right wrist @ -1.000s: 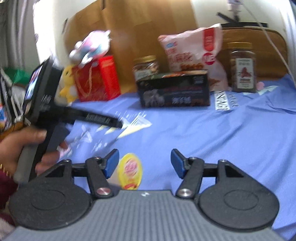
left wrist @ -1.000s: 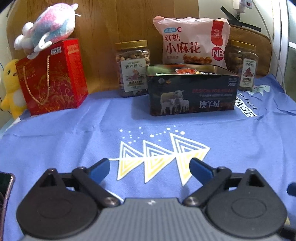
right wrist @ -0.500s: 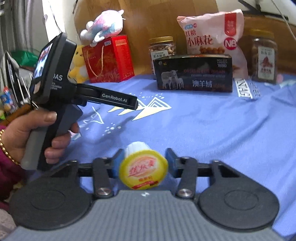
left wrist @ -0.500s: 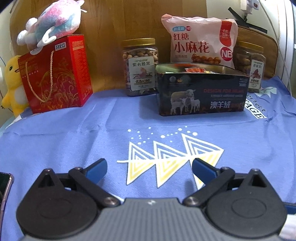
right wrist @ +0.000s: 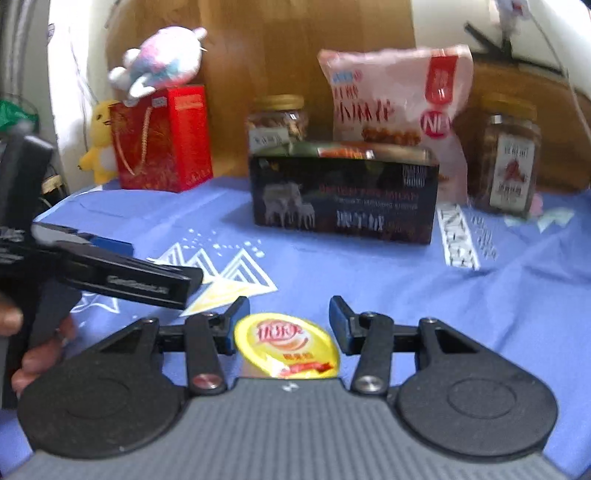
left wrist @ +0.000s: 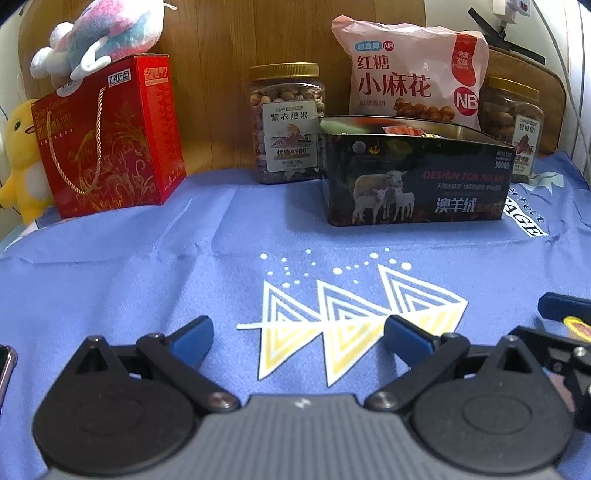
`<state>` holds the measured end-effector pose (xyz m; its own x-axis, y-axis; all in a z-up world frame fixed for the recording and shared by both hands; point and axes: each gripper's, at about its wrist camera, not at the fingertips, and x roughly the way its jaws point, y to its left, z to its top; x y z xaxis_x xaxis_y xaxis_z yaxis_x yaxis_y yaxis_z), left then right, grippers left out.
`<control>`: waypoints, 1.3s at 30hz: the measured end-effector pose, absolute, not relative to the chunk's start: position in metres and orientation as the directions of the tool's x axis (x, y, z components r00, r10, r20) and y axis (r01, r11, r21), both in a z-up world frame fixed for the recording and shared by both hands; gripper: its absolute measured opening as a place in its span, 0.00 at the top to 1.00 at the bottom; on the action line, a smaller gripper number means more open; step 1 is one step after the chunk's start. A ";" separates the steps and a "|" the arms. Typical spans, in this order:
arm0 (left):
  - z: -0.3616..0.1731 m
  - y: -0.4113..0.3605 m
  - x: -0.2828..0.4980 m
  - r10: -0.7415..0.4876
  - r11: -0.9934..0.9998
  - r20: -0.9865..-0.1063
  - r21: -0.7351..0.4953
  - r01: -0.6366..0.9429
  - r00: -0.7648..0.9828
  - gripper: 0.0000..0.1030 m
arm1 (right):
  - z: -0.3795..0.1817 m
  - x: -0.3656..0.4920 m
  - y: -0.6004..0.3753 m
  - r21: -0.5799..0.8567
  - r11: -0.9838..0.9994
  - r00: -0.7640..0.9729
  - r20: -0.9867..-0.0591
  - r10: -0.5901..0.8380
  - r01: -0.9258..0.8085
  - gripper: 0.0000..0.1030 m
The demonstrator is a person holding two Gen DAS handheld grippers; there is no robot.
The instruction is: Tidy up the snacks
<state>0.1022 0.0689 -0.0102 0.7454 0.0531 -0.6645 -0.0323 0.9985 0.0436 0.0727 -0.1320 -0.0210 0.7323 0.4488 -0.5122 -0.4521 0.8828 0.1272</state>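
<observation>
A home setting, likely a bedroom. Plush toys (left wrist: pixel 99 33) sat on a red gift bag (left wrist: pixel 110 136). Snack jars (left wrist: pixel 286 122) lined a wooden headboard (left wrist: pixel 229 55) behind blue cloth (left wrist: pixel 147 266).

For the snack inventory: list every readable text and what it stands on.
"红糖 小麻花", "NB": pink snack bag
"紫衣腰果", "优选A180": nut jar
"DESIGN FOR MILAN", "澳羊绒": black tin
"好近百": red gift box
Right jar, cup lid held by right gripper: unreadable.

Pink snack bag (left wrist: pixel 410 74) read 红糖 小麻花 and NB, black tin (left wrist: pixel 417 181) carried DESIGN FOR MILAN and 澳羊绒, left nut jar (left wrist: pixel 288 122) showed 紫衣腰果 and 优选A180, blue cloth (left wrist: pixel 147 266) showed letters AGE.
</observation>
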 end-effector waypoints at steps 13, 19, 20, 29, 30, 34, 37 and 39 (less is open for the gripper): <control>-0.010 0.064 0.101 0.069 0.997 -0.654 0.074 -0.027 0.753 0.01 | -0.010 0.054 -0.159 0.242 0.855 0.793 -0.322 0.516 -0.458 0.34; -0.010 0.063 0.098 0.074 0.996 -0.645 0.079 -0.030 0.760 0.01 | -0.011 0.059 -0.171 0.310 0.858 0.807 -0.314 0.499 -0.410 0.28; -0.009 0.063 0.098 0.075 0.996 -0.642 0.080 -0.030 0.763 0.01 | -0.011 0.060 -0.173 0.322 0.858 0.810 -0.314 0.496 -0.401 0.27; -0.006 0.058 0.091 0.078 0.994 -0.609 0.111 -0.012 0.789 0.00 | -0.014 0.066 -0.185 0.388 0.854 0.816 -0.323 0.479 -0.347 0.15; -0.006 0.058 0.091 0.078 0.994 -0.608 0.111 -0.012 0.790 0.00 | -0.014 0.066 -0.186 0.391 0.853 0.816 -0.323 0.479 -0.345 0.15; -0.005 0.058 0.089 0.073 0.994 -0.605 0.110 -0.007 0.793 0.00 | -0.015 0.068 -0.189 0.403 0.851 0.816 -0.324 0.478 -0.338 0.15; -0.005 0.057 0.088 0.071 0.994 -0.601 0.113 -0.004 0.796 0.00 | -0.015 0.068 -0.191 0.414 0.849 0.817 -0.324 0.476 -0.330 0.15; -0.005 0.057 0.087 0.069 0.994 -0.601 0.111 -0.001 0.796 0.00 | -0.015 0.069 -0.192 0.420 0.847 0.818 -0.325 0.475 -0.325 0.15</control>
